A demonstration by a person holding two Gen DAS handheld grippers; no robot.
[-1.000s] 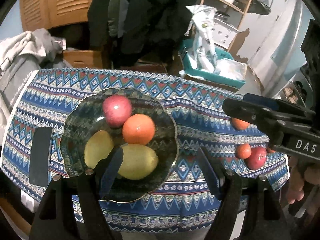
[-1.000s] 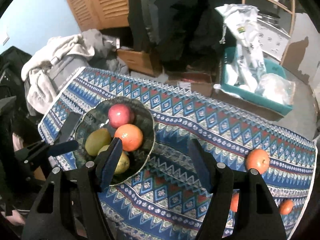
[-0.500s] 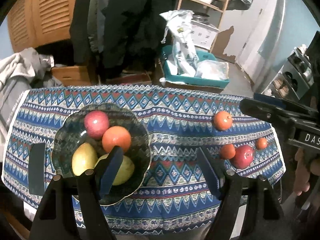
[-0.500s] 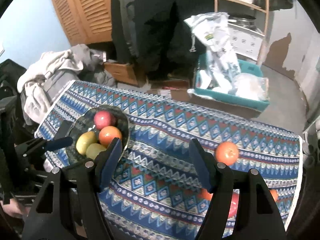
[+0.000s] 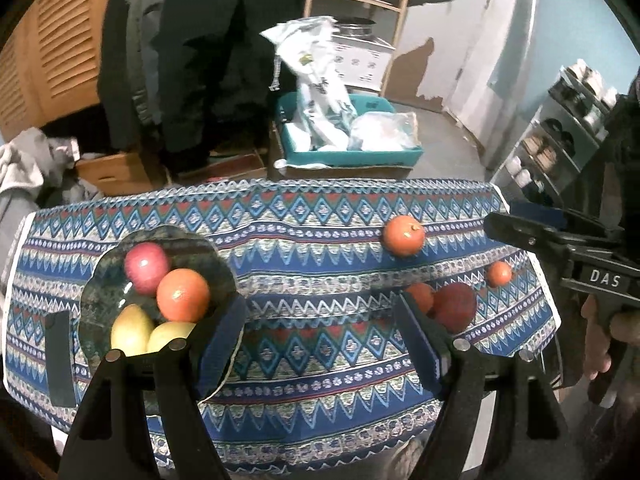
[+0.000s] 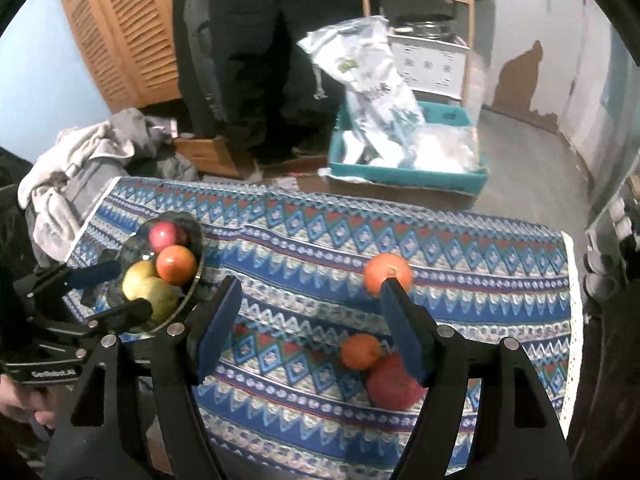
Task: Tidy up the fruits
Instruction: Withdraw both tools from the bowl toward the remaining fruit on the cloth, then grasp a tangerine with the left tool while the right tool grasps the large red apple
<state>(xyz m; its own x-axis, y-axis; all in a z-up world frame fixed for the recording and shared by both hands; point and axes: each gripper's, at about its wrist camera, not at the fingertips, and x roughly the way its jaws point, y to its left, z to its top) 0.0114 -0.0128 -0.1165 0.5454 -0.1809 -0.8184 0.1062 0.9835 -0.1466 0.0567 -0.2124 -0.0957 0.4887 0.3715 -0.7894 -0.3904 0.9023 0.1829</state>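
Observation:
A dark glass bowl (image 5: 96, 300) (image 6: 132, 248) sits at the table's left with a red apple (image 5: 146, 268), an orange (image 5: 183, 295) and two yellow-green fruits (image 5: 130, 330). Loose on the patterned cloth at the right lie a large orange (image 5: 403, 235) (image 6: 387, 272), a small orange (image 5: 420, 296) (image 6: 360, 351), a red apple (image 5: 456, 306) (image 6: 394, 384) and a tiny orange (image 5: 499, 274). My left gripper (image 5: 320, 320) is open and empty above the near table edge. My right gripper (image 6: 310, 312) is open and empty above the table, its right finger over the loose fruits.
A blue patterned cloth (image 5: 312, 216) covers the table. A dark flat strip (image 5: 60, 360) lies on the cloth left of the bowl. Beyond the table are a teal bin (image 5: 352, 156) with bags, a pile of clothes (image 6: 76, 160), a wooden shelf and hanging coats.
Both grippers have pulled back and up from the table, so the bowl looks smaller and farther left. All the loose fruits on the right have come into view. Both stay open.

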